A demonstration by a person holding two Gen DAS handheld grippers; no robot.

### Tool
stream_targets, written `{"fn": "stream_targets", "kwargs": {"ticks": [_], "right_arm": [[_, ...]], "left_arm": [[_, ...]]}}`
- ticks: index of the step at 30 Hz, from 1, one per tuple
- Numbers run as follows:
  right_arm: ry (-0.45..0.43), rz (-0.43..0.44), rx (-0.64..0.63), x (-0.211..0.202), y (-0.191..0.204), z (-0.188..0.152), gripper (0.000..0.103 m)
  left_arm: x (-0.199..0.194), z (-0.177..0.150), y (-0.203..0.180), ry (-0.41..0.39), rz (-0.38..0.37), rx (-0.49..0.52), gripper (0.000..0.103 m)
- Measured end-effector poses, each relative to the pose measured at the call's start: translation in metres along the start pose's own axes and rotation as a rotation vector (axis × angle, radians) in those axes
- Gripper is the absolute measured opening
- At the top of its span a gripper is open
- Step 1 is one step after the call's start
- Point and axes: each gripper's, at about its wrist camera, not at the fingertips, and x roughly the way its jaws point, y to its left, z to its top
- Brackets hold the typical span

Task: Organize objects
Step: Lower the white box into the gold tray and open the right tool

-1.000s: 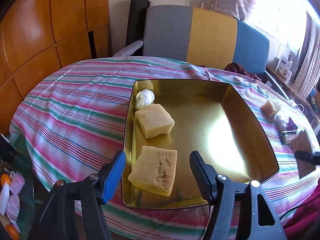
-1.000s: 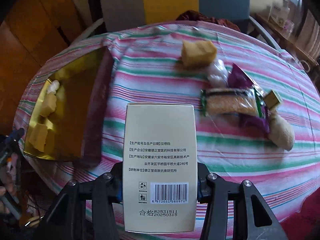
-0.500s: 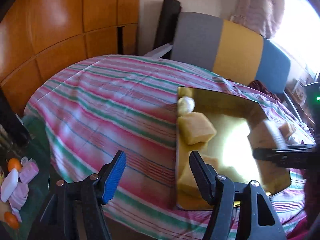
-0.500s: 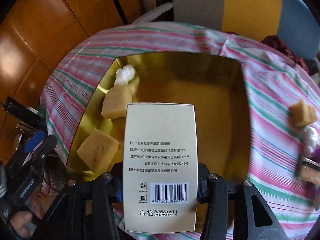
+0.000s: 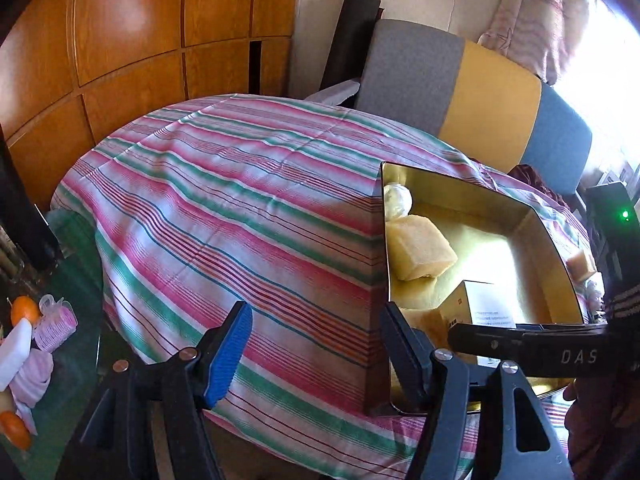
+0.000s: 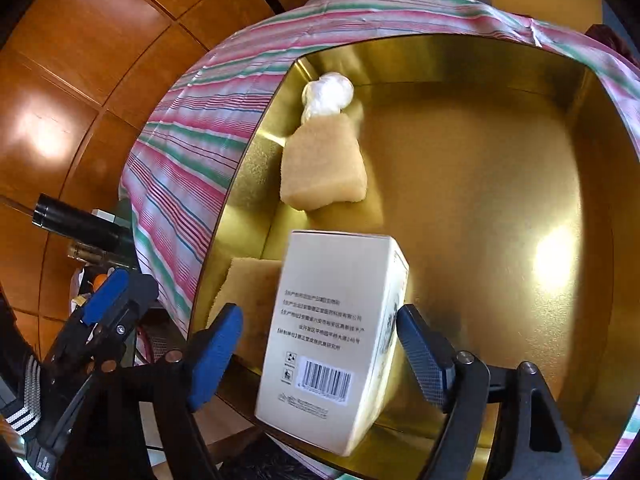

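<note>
A gold tin tray (image 6: 592, 184) lies on the striped tablecloth (image 5: 240, 208). In it are a white wrapped ball (image 6: 328, 94), a yellow sponge block (image 6: 324, 164) and a second sponge (image 6: 248, 288) near the front left corner. A cream carton with a barcode (image 6: 336, 340) stands tilted in the tray's front part, between the fingers of my right gripper (image 6: 320, 354), which is open and no longer clamps it. My left gripper (image 5: 316, 344) is open and empty, left of the tray (image 5: 556, 248) over the cloth. The carton also shows in the left wrist view (image 5: 484, 304).
A grey, yellow and blue chair back (image 5: 472, 92) stands behind the table, with wooden wall panels (image 5: 120, 40) to the left. Another sponge piece (image 5: 580, 266) lies on the cloth right of the tray. Small items (image 5: 24, 332) lie on a low surface at far left.
My right gripper lowered the carton into the tray and opened, letting it go; the carton now tilts. My left gripper swung a little further left, away from the tray.
</note>
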Motion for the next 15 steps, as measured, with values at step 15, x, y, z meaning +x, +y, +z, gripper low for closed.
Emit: {"fn": "stream_targets", "kwargs": {"ticks": [15], "right_arm": [[-0.225, -0.159, -0.070, -0.069, -0.003, -0.027, 0.088]], "left_arm": [[-0.030, 0.004, -0.033, -0.064, -0.025, 0.083, 0.067]]}}
